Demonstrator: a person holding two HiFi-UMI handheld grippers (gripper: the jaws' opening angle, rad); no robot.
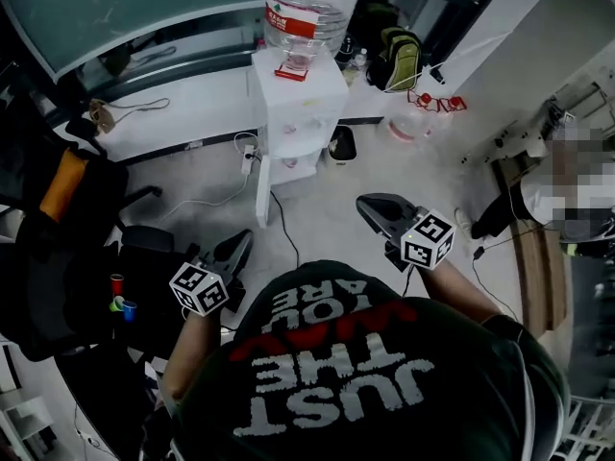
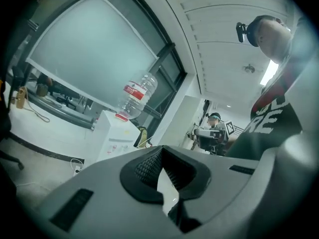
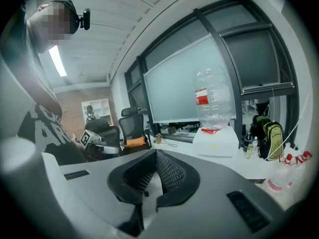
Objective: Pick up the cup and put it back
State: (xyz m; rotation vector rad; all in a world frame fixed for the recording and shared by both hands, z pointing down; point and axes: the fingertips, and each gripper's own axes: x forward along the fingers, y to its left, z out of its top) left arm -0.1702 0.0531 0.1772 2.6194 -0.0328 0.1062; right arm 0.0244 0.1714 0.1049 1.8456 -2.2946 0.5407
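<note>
while over grey floor (image 1: 317,221), left gripper (image 1: 240,244) and right gripper (image 1: 367,205) jaws closed, empty; ribbed black pads (image 3: 172,171) meeting.

Bottle (image 1: 309,8) atop the water dispenser (image 1: 300,104), backpack (image 1: 397,58) to its right, office chair (image 1: 48,219) far left.

Head view steeply down; gripper views (low) apparently share dispenser (image 1: 300,113).

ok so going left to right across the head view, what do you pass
office chair → small cups → left gripper → water dispenser → right gripper → person
</note>
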